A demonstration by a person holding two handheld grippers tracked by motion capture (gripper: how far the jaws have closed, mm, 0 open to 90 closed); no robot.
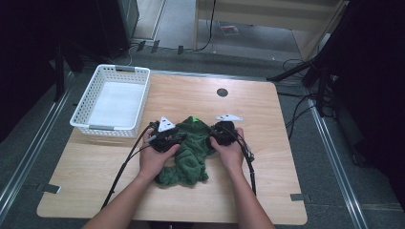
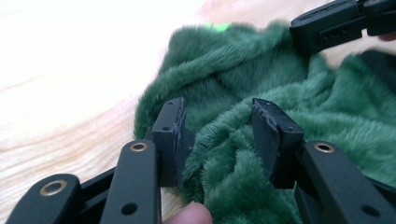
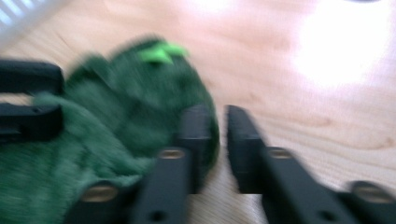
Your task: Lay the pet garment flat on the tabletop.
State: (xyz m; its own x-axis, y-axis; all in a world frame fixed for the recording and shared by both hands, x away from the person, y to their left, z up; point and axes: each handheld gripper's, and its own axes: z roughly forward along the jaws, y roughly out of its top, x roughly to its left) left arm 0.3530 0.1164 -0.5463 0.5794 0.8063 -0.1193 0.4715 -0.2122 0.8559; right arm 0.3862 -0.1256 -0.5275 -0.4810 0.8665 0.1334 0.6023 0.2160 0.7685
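— Where does the cloth lie from your claws?

— Nearest me, at the lower middle of the high view, the green fleece cloth [image 1: 189,152] is heaped on the worktop [image 1: 267,191] between my two hands. It runs roughly from me away, its far end at the middle of the frame with a bright green tag [image 1: 195,119] on it.

— And the left claw?

— My left claw [image 2: 218,135] is spread open, with a ridge of the pile standing up between the jaws at the middle of its own view. So the cloth is right there, straight ahead and under it. Nothing is pinched yet.

— The right one?

— My right claw [image 3: 218,140] sits at the cloth's right edge. Its jaws are parted by a narrow gap, and I see bare wood in that gap; the left jaw lies against the fleece, and the picture is blurred. I judge it holds nothing.

— Which is better placed?

— The left, I'd say. Farther off, at the upper left, the white basket [image 1: 81,112] stands empty, nearer my left side.
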